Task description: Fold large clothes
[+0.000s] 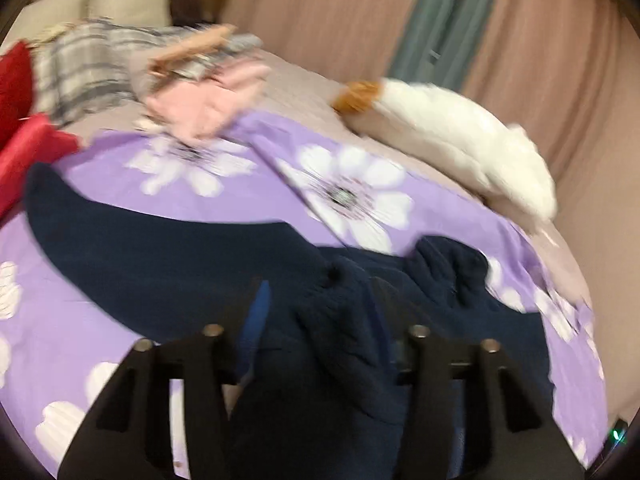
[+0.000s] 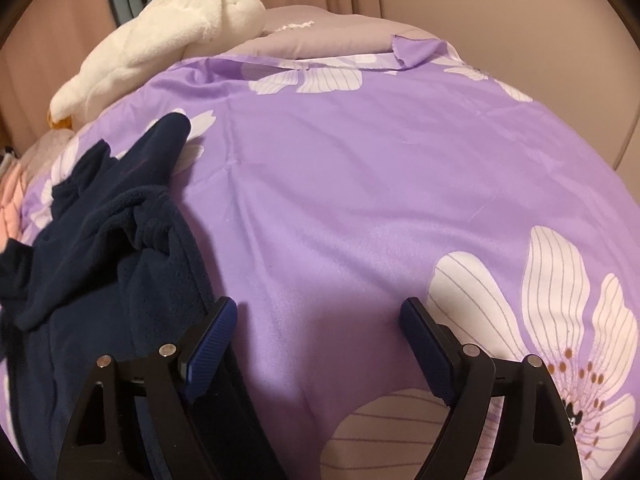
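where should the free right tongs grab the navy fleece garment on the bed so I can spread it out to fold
Probably the navy fleece garment at its straight outer edge, just left of the open right tongs. Come in low from the right, over the bare purple floral sheet. That edge lies exposed and single-layered, while the middle is bunched; the left tongs seem to have cloth between them.

- Someone's bedroom, pretty clearly: a bed under a purple flowered sheet (image 2: 360, 184)
- white plush toy (image 1: 460, 136) by pink curtains (image 1: 552, 60)
- clothes pile (image 1: 120, 68) (blurry)
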{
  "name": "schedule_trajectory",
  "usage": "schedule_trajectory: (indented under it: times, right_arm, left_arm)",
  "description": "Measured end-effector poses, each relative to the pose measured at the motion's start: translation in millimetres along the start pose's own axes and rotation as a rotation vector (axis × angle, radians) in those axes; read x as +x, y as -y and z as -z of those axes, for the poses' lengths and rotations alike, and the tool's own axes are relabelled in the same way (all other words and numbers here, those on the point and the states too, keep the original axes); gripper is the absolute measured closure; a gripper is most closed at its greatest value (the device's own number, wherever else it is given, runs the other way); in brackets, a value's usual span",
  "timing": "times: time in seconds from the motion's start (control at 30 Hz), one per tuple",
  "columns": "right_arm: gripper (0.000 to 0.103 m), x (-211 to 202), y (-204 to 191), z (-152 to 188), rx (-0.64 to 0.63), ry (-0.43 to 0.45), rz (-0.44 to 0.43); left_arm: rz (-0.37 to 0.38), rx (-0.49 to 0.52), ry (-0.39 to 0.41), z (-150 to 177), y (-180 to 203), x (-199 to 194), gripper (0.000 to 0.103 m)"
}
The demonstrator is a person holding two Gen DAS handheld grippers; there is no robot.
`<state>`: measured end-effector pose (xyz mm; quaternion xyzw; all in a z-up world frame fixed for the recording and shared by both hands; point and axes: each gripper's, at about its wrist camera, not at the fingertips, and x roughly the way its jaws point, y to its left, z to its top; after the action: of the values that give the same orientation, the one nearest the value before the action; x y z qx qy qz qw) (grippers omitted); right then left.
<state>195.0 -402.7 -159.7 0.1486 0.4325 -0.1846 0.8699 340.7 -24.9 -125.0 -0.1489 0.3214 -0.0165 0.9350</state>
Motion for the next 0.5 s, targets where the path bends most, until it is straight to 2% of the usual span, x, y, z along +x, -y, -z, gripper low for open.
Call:
schedule_trajectory:
  times: [0.03,0.1,0.17,0.23,0.33,0.37,0.43,0.5]
  right_arm:
    - [0.018,1,-1,0,-0.010,-0.001,0.012]
    - [0.018,3,-4,0,-0.023,-0.002,0.030]
    - [0.018,3,-3,0,-0.018,-0.003,0.024]
    - [0.018,4,-1,0,-0.005,-0.005,0.011]
    - [0.018,6,-2,1,-0.004,-0.006,0.023]
    - [0.018,7,-4,1,-0.013,-0.007,0.033]
    - [0.018,8,-5,0,-0.025,-0.009,0.047]
    - [0.018,8,-5,0,-0.027,-0.009,0.050]
  left_arm:
    - [0.028,0.050,-0.025,6,10,9,0.068]
    - [0.010,0.141,-0.062,18,28,29,0.073]
    - [-0.089,0.214,-0.109,34,37,56,0.074]
    - [-0.204,0.190,-0.144,47,24,79,0.075]
    - [-0.169,0.116,-0.128,45,8,74,0.078]
    - [-0.188,0.133,-0.129,44,8,72,0.082]
    - [-0.191,0.185,-0.127,47,9,71,0.082]
    - [-0.169,0.172,-0.118,50,4,69,0.082]
